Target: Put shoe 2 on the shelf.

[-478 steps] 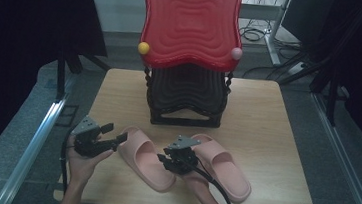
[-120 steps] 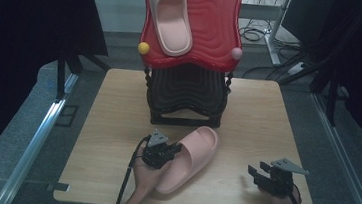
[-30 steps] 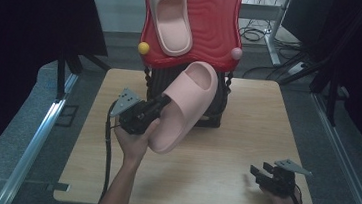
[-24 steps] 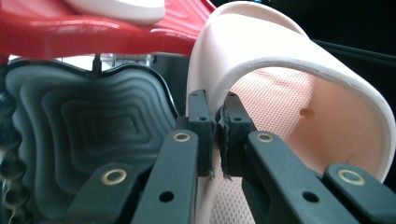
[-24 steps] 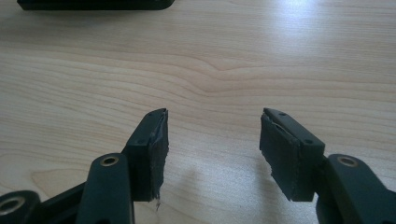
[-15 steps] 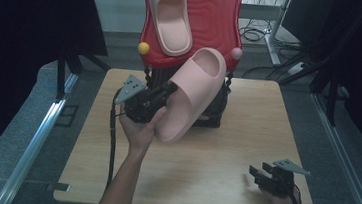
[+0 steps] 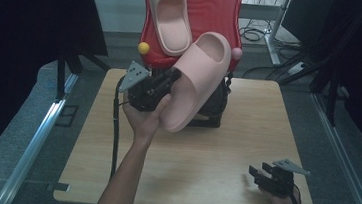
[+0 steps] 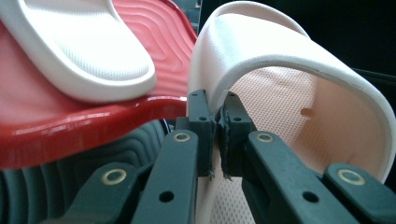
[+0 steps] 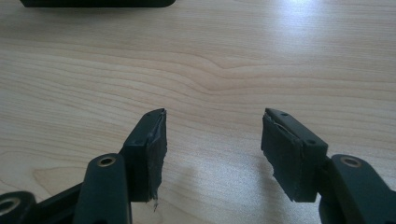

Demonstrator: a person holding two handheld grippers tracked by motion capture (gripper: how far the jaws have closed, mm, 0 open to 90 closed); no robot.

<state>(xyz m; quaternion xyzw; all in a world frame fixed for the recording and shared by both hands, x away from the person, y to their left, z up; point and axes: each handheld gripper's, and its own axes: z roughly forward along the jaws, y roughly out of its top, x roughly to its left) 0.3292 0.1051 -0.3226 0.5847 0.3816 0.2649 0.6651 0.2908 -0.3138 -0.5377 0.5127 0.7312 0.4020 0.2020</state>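
My left gripper is shut on the strap edge of a pink slipper and holds it in the air, toe up. The slipper hangs just in front of the red wavy board, beside a second pink slipper that lies on the board. A black ribbed stand carries the board. Near the table's front right corner my right gripper stands open, low over bare wood.
The wooden table has a yellow knob and a pink knob at the board's sides. A metal rail runs along the left. Cables lie on the floor behind.
My left gripper has risen and moved toward the red board with the slipper in it. The right gripper has stayed where it was.
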